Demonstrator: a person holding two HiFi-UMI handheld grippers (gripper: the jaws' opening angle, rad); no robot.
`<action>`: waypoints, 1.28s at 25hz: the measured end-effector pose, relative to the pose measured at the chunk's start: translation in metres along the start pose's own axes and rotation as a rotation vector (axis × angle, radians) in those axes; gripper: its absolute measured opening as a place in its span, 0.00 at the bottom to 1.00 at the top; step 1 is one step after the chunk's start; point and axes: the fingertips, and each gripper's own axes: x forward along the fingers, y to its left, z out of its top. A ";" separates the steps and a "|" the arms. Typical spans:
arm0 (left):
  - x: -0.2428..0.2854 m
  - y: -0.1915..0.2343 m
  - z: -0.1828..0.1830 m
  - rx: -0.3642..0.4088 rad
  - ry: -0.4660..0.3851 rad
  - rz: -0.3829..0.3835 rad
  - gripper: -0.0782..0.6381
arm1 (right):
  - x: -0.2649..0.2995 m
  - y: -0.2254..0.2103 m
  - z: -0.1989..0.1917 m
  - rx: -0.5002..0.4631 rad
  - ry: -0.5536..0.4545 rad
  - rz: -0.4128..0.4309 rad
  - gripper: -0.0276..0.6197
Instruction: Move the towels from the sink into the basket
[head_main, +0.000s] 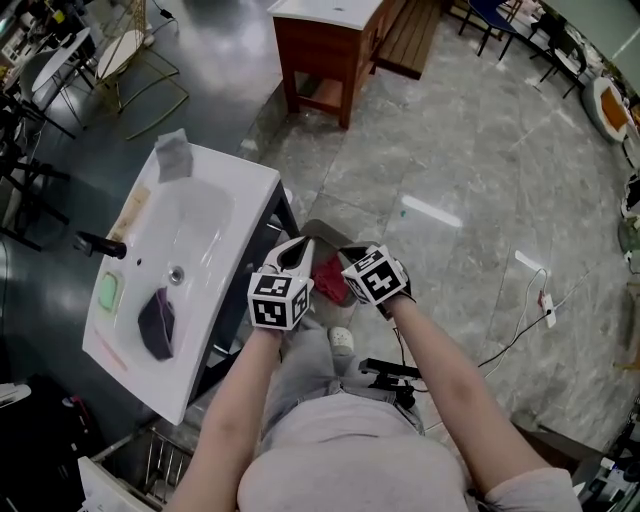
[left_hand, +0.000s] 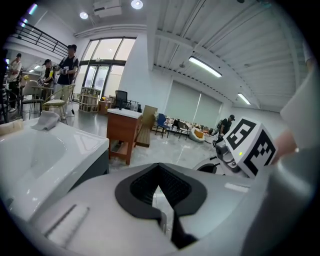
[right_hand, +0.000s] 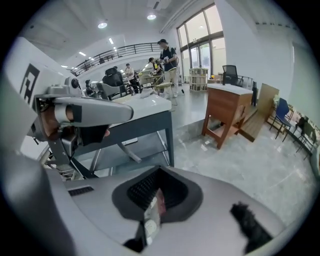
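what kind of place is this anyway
Probably a big open lab or workshop hall, not a real bathroom. The white sink stands alone on a stone floor, cables trail across it, and office chairs sit beyond a wooden cabinet.

Purple towel (head_main: 157, 322) crumpled in sink (head_main: 215, 215); red towel (head_main: 330, 279) in basket (head_main: 318, 231).

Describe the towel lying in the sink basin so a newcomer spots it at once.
Find the white sink at the left of the head view. In its basin, nearer than the drain, lies a crumpled dark purple towel. Its neighbours are paler: a green pad on the rim, a grey cloth on the far corner.
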 end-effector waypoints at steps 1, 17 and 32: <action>-0.002 -0.001 0.004 0.004 -0.008 0.000 0.12 | -0.005 0.001 0.005 -0.004 -0.011 0.000 0.07; -0.032 -0.011 0.057 0.060 -0.124 0.034 0.12 | -0.071 0.018 0.081 -0.100 -0.242 -0.076 0.07; -0.075 -0.027 0.139 0.102 -0.329 0.067 0.12 | -0.157 0.045 0.160 -0.149 -0.554 -0.142 0.07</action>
